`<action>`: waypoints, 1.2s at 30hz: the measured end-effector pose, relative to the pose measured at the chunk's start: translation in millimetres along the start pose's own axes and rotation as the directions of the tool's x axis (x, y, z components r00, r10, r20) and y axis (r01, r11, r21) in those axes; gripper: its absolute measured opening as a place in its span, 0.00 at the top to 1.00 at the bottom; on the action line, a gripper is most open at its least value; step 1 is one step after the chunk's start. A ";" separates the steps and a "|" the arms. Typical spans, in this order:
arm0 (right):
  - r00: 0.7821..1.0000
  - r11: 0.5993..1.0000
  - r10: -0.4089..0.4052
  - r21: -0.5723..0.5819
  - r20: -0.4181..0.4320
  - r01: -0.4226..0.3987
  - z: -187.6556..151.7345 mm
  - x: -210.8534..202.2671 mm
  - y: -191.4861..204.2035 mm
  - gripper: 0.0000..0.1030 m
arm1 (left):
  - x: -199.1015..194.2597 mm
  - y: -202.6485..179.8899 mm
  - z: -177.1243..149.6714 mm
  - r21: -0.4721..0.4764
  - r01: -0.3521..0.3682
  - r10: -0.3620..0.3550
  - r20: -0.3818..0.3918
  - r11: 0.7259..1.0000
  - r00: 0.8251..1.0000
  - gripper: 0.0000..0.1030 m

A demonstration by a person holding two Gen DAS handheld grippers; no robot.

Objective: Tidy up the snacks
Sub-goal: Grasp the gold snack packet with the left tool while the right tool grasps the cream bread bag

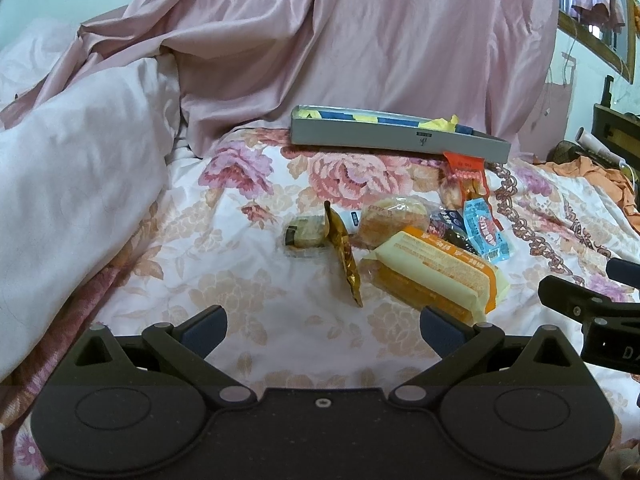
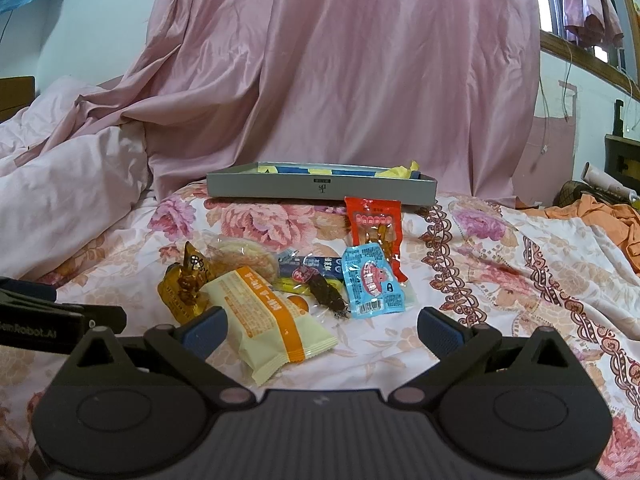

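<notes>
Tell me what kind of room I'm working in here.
Most likely a bedroom: the snacks lie on a bed with a floral bedspread, a rumpled white duvet beside them, pink drapery hanging behind. A grey tray sits on the bed.

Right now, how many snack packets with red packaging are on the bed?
1: the red packet leans against the grey box, behind the light-blue packet. The pile may hide others.

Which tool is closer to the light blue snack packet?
The right tool. The light blue packet lies just ahead of its open fingers. The left tool sits further off, with the cream-and-orange packet lying between.
</notes>
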State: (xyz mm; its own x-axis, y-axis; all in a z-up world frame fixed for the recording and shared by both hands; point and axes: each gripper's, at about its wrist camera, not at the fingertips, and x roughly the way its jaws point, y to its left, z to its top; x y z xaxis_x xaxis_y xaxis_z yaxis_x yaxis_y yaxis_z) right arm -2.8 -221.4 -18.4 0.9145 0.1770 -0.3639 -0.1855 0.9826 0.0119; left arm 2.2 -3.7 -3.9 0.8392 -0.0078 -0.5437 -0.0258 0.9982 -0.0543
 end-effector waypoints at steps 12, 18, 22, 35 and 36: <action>0.970 0.982 0.187 0.058 -0.154 -0.180 4.5 36.5 -0.8 0.00 | 34.5 8.5 20.6 0.008 0.016 -0.016 -0.041 1.000 0.999 0.01; 0.976 0.986 0.168 0.001 -0.142 -0.169 10.4 60.0 -5.3 0.00 | 66.7 12.0 34.7 0.016 0.058 -0.056 -0.075 0.998 0.996 0.01; 0.979 0.987 0.151 -0.028 -0.134 -0.156 9.9 76.7 -3.8 0.00 | 87.0 21.4 42.2 -0.038 0.059 -0.062 -0.087 0.998 0.994 0.01; 0.971 0.951 0.222 -0.201 -0.087 -0.235 4.6 101.1 24.1 0.02 | 123.7 21.8 54.2 -0.084 0.155 -0.163 -0.093 0.984 0.982 0.03; 0.970 0.950 0.226 -0.203 -0.085 -0.239 4.0 101.7 24.4 0.04 | 124.7 20.2 53.8 -0.083 0.156 -0.163 -0.093 0.984 0.982 0.04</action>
State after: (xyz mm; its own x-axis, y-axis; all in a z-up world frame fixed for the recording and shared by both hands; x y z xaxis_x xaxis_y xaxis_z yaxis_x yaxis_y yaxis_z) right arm 87.2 -179.2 -51.4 0.8149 0.3894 -0.4293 -0.4678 0.8792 -0.0906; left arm 135.6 18.7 -27.7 0.7780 -0.1761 -0.6031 0.0603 0.9764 -0.2073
